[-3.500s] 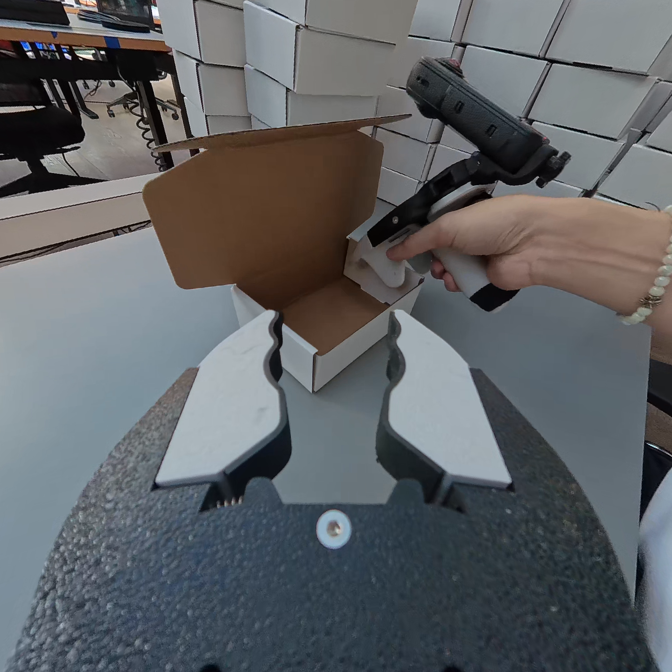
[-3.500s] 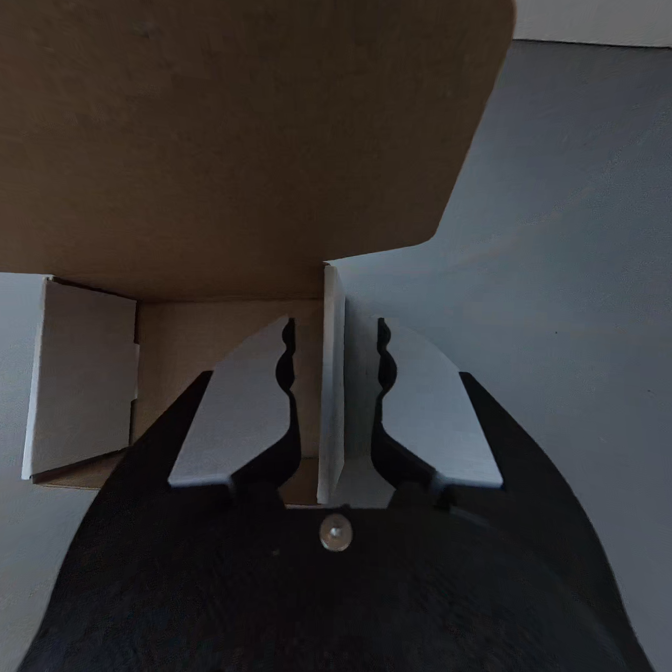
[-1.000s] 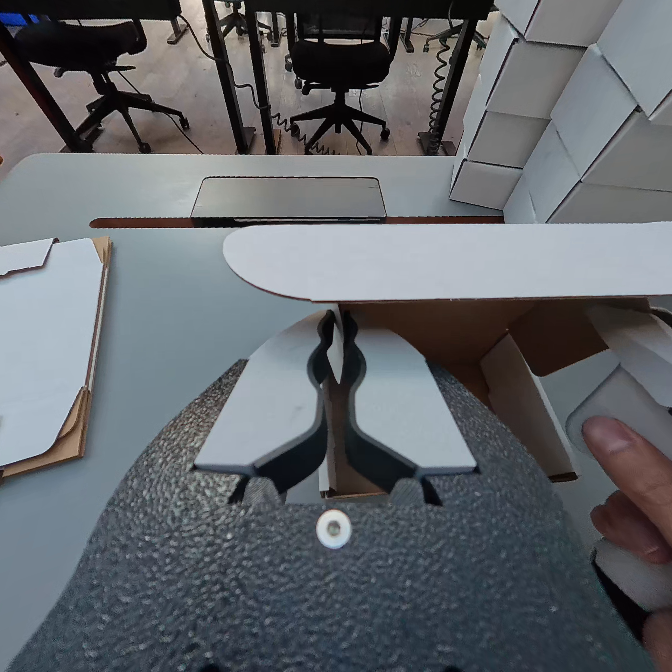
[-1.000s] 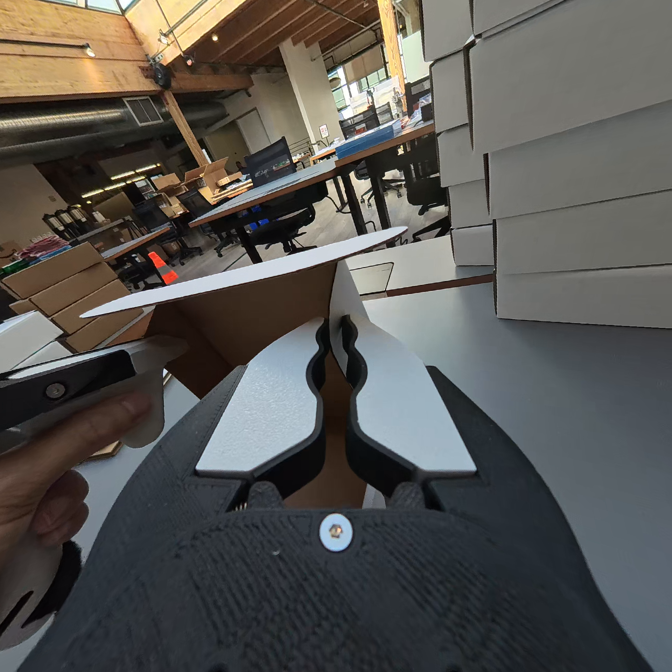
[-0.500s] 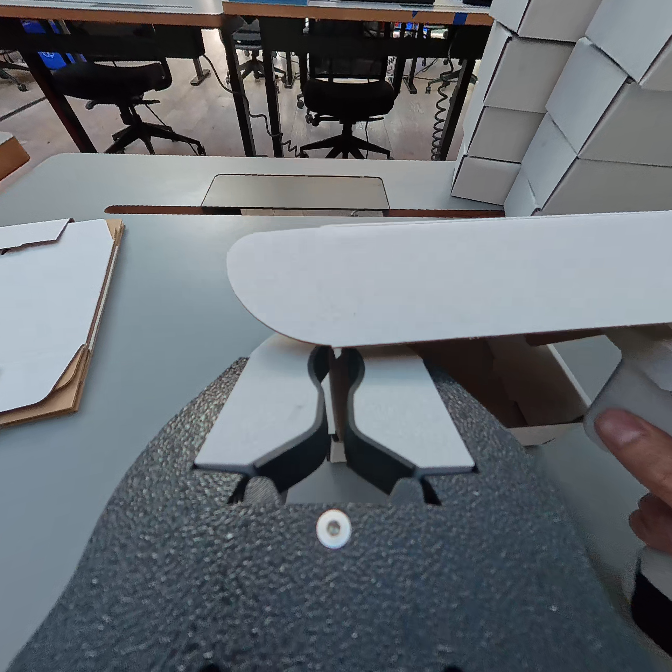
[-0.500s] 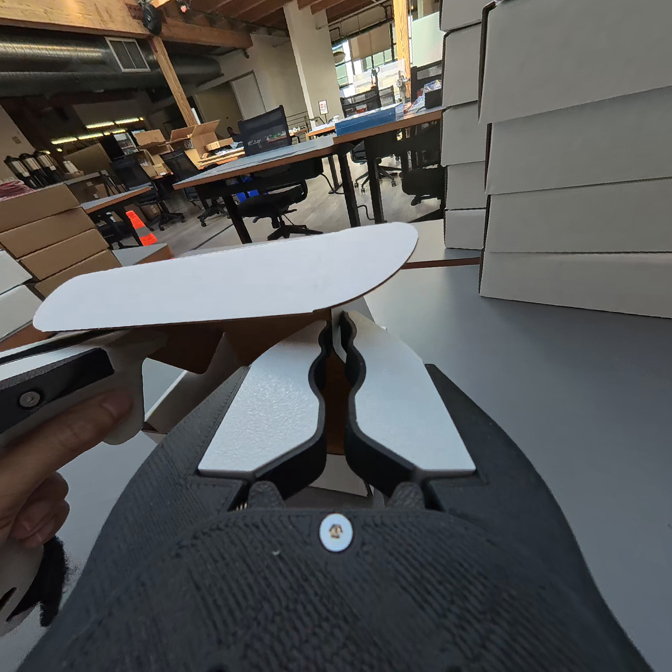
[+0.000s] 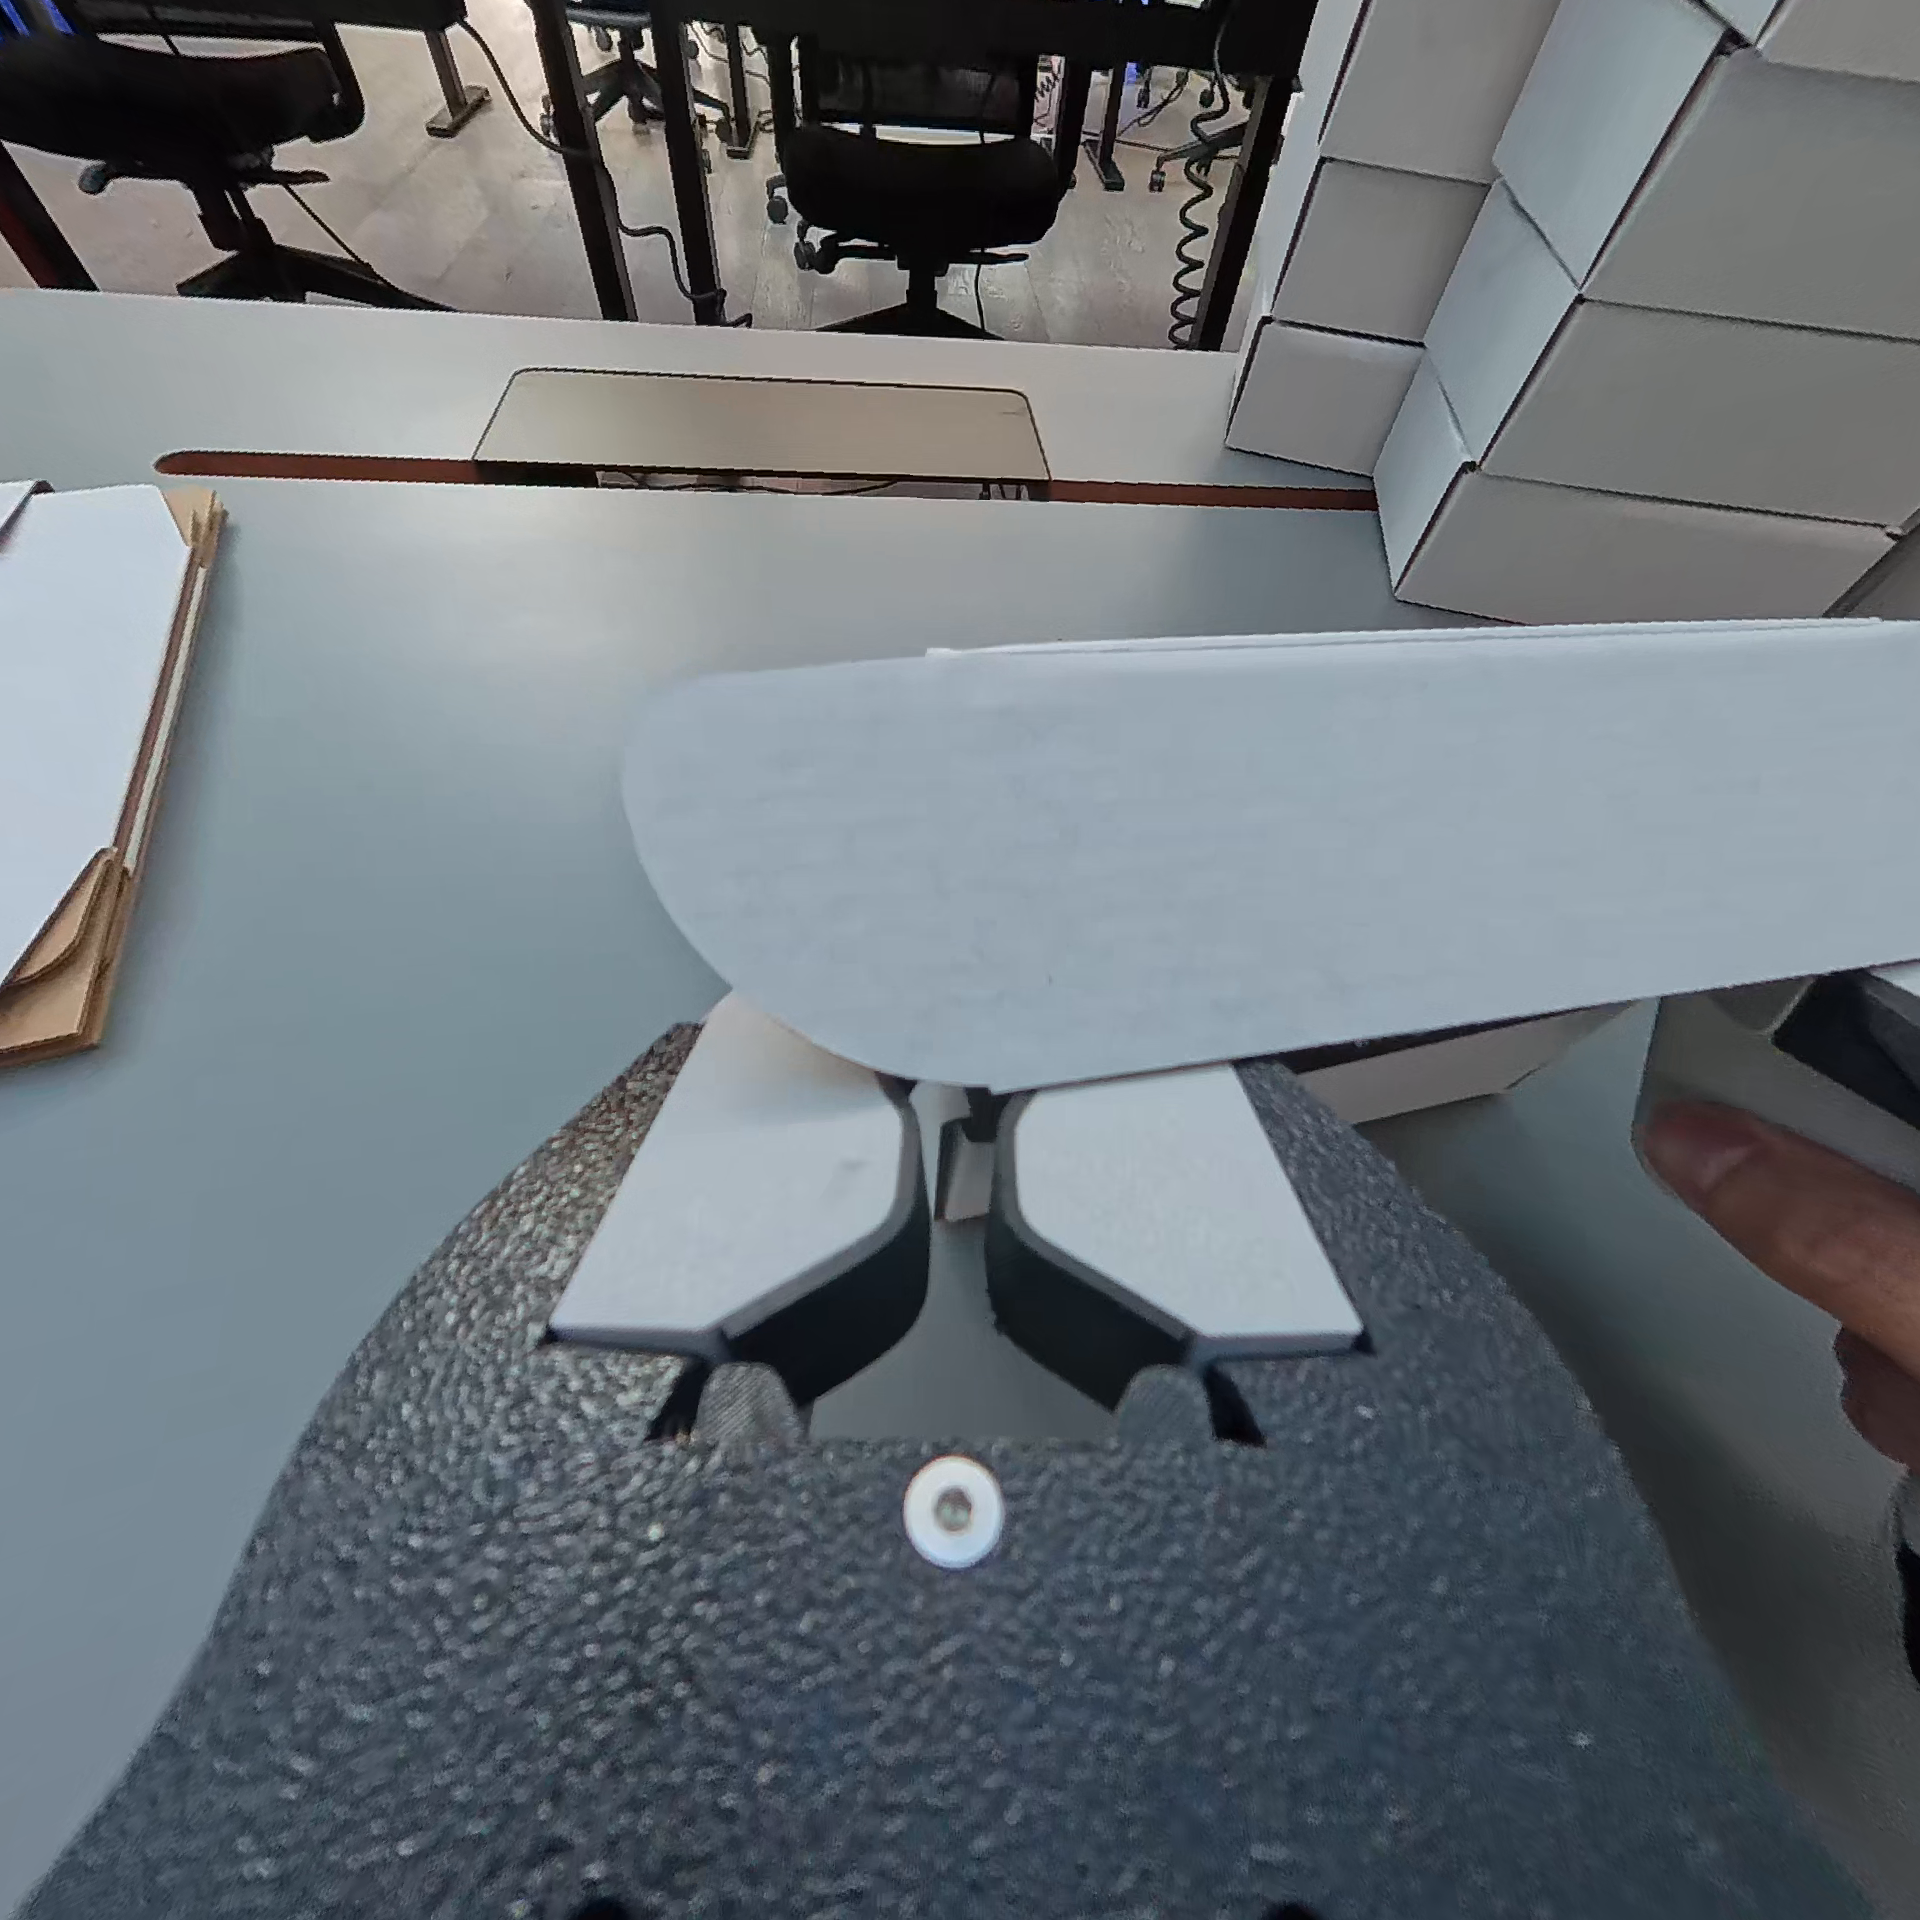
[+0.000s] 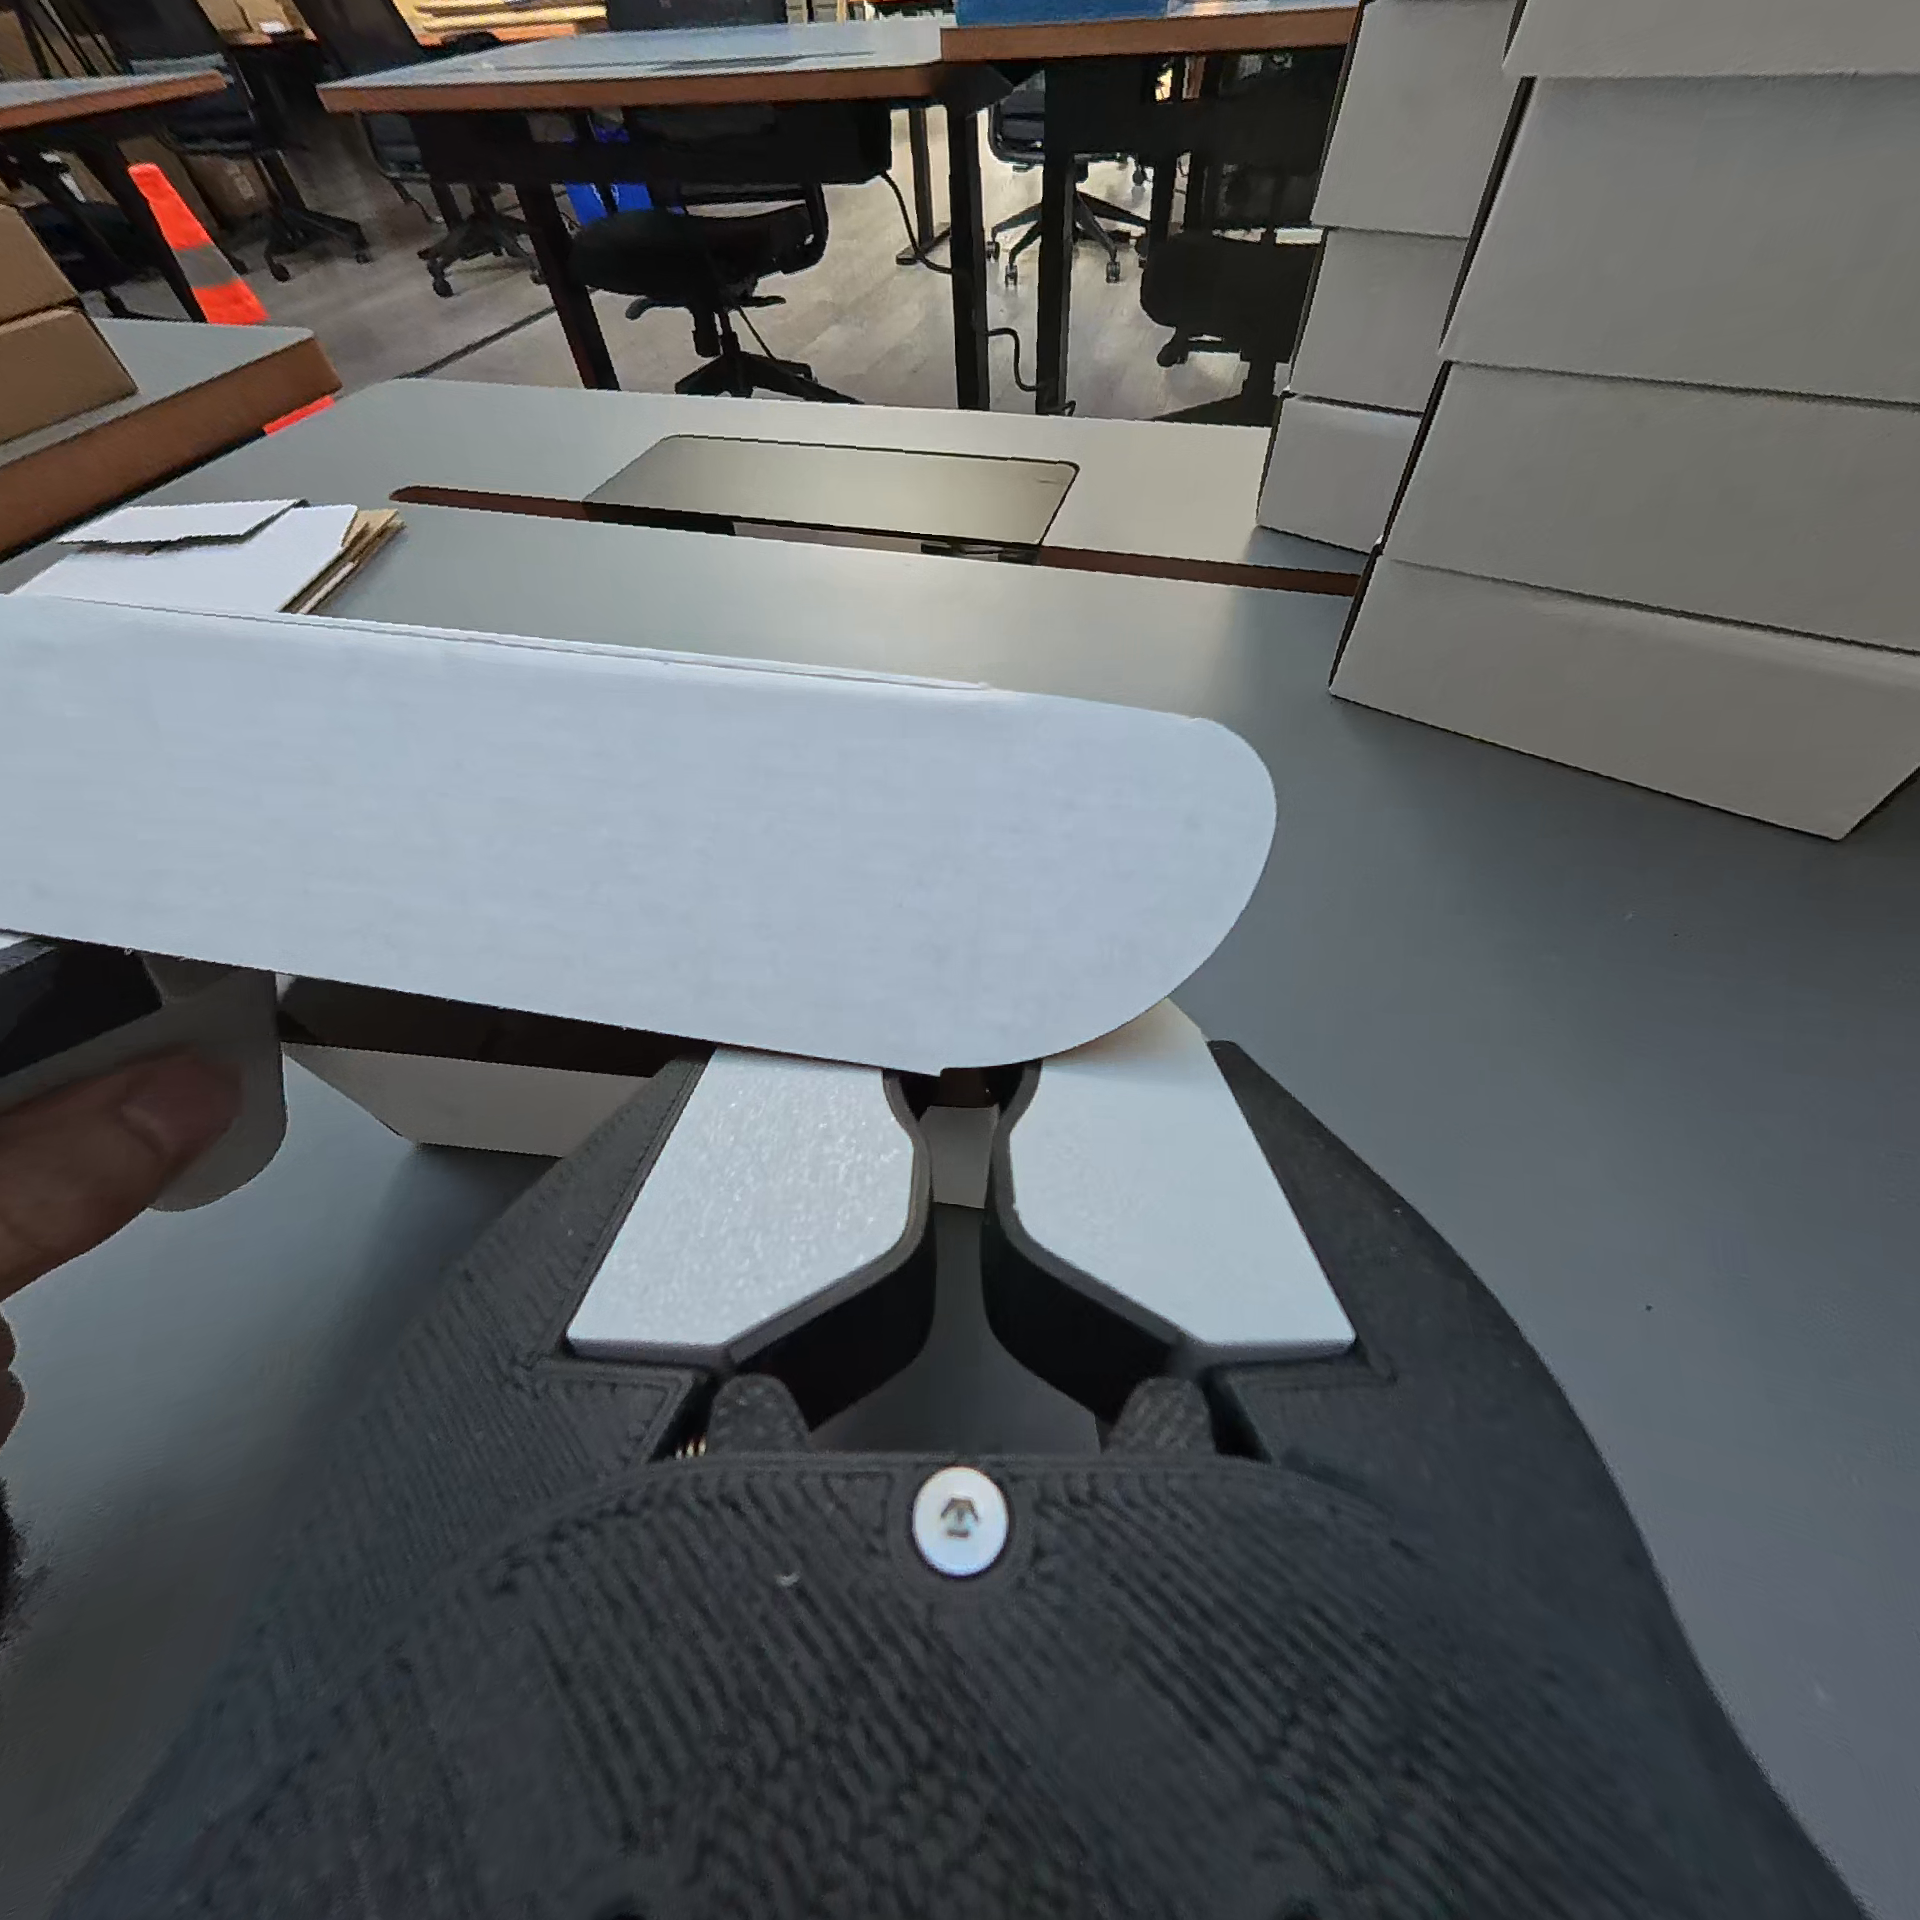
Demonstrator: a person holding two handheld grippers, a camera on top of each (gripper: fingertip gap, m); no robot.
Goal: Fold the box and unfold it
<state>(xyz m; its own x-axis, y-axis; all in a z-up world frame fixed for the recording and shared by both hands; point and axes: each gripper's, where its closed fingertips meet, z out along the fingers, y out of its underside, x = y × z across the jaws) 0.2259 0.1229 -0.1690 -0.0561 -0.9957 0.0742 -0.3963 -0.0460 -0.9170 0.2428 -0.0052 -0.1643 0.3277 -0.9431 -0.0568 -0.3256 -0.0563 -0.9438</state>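
The white cardboard box [image 7: 1455,1070] sits on the grey table, brown inside. Its lid flap [image 7: 1247,883] is folded down nearly level over the opening and hides both grippers' fingertips. My left gripper [image 7: 956,1091] is shut on the lid's left side tab [image 7: 961,1164], held upright between the fingers. My right gripper [image 8: 961,1091] is shut on the right side tab [image 8: 958,1153] under the lid flap [image 8: 623,831]. The box wall [image 8: 468,1101] shows below the flap. Each gripper and the hand on it also shows at the edge of the other view: the right one [image 7: 1829,1049], the left one [image 8: 94,1049].
Stacked white boxes [image 7: 1662,416] [image 8: 1662,468] stand at the right on the table. A pile of flat box blanks [image 7: 73,727] [image 8: 229,561] lies at the left. The table's far edge has a dark cut-out panel [image 7: 758,426]. Desks and office chairs [image 7: 914,177] stand beyond.
The lid has swung down from open to nearly level over the box. Both grippers, shut on the side tabs, have tipped downward with it.
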